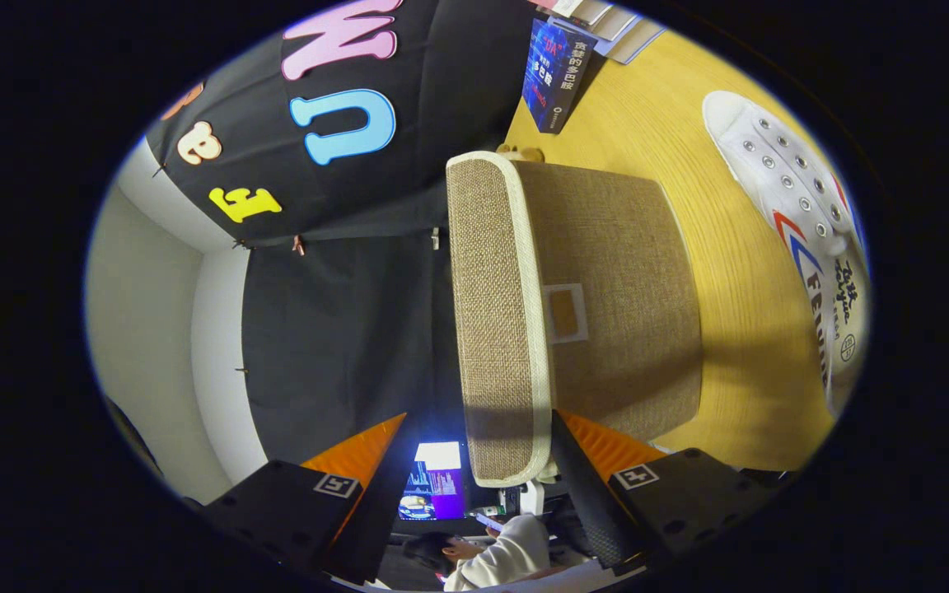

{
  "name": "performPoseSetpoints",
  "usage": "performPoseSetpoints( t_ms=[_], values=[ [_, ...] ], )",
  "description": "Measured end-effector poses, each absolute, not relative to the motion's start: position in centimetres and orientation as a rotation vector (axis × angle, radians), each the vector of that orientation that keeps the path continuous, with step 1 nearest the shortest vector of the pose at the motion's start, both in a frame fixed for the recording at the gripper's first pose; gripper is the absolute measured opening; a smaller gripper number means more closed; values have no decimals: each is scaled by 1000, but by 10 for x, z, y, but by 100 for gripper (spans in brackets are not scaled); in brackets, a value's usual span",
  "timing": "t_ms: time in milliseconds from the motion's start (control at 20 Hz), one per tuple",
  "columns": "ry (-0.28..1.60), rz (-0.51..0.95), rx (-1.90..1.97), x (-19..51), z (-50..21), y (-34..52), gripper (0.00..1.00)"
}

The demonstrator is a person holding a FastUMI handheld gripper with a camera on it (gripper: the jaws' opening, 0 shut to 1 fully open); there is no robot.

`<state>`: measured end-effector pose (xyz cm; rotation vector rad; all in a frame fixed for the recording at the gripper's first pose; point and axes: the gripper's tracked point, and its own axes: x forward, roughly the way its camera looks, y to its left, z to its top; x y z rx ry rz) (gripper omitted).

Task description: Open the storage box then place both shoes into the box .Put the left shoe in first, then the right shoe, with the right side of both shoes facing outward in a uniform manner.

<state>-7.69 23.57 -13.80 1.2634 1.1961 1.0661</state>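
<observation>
The storage box (614, 329) is woven beige fabric with a label pocket on its side, and it stands on the wooden table (738, 371). Its lid (491, 313), edged in cream trim, lies on the box. The view is rolled sideways, so the table runs up along the box's far side. My gripper (480, 416) is open and straddles the lid's near corner. One finger lies against the trim on the box side, and a dark gap separates the other from the lid's top. A white shoe (804, 239) with red and blue stripes lies on the table beyond the box.
A dark blue book (553, 74) stands on the table at the box's far end, with more books behind it. Past the fingers a person in a white sleeve (507, 552) sits by a lit screen (437, 490). A white wall (153, 329) borders the black cloth.
</observation>
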Motion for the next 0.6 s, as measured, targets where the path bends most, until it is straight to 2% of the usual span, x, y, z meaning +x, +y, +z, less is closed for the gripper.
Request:
performPoseSetpoints(
  t_ms=[250, 350, 500, 600],
  values=[
    [1171, 1096, 1300, -79, -108, 238, 95],
    [1148, 1085, 1310, -73, -102, 242, 71],
    [1187, 1110, 1311, -81, -92, 249, 71],
    [1193, 1128, 1305, -84, -85, 253, 50]
  ],
)
